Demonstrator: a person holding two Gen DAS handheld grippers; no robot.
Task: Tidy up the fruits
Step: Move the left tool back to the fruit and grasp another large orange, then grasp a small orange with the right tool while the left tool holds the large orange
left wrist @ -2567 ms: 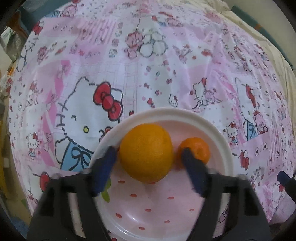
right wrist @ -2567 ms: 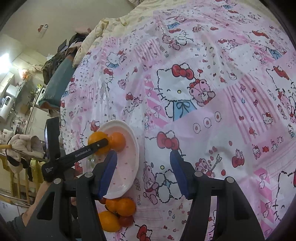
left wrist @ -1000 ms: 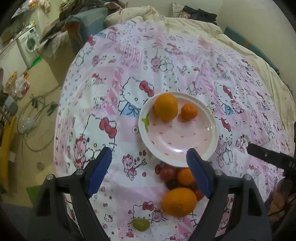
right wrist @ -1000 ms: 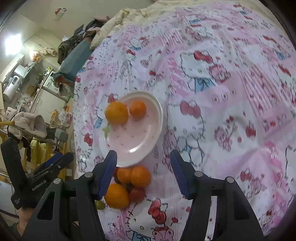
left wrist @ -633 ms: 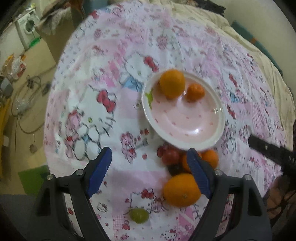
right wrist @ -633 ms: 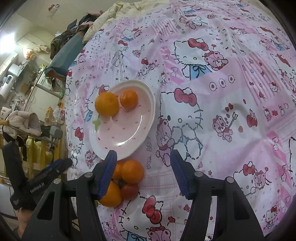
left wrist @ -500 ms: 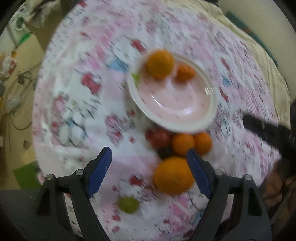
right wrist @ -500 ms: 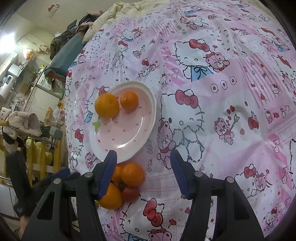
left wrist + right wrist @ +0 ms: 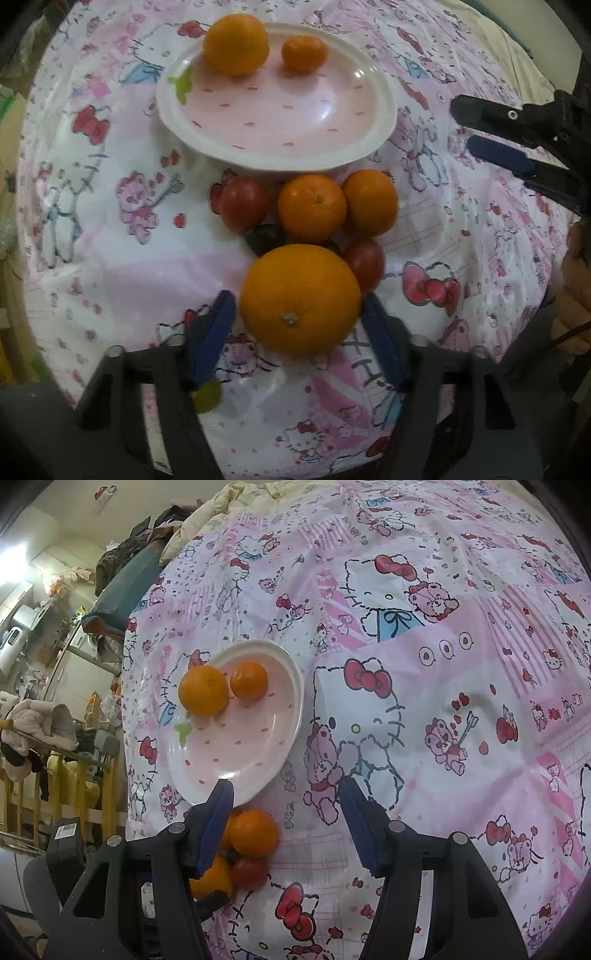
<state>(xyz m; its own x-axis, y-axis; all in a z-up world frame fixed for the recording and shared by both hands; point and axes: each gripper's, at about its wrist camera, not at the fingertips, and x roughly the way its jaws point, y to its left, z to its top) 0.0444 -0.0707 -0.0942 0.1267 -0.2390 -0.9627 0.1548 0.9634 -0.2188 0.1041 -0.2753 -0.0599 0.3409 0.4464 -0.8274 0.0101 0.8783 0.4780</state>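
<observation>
While 2 oranges sit on the plate, my left tool is closing around, not yet gripping, the big orange; my right tool idles open, about 5 fruits left.

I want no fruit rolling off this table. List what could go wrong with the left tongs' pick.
1. The big orange touches a red fruit and the pile behind, so lifting it may set those rolling.
2. The left tongs, just closing, straddle the orange with no firm pinch visible; it may slip.
3. A green fruit under the left finger could be nudged.
</observation>
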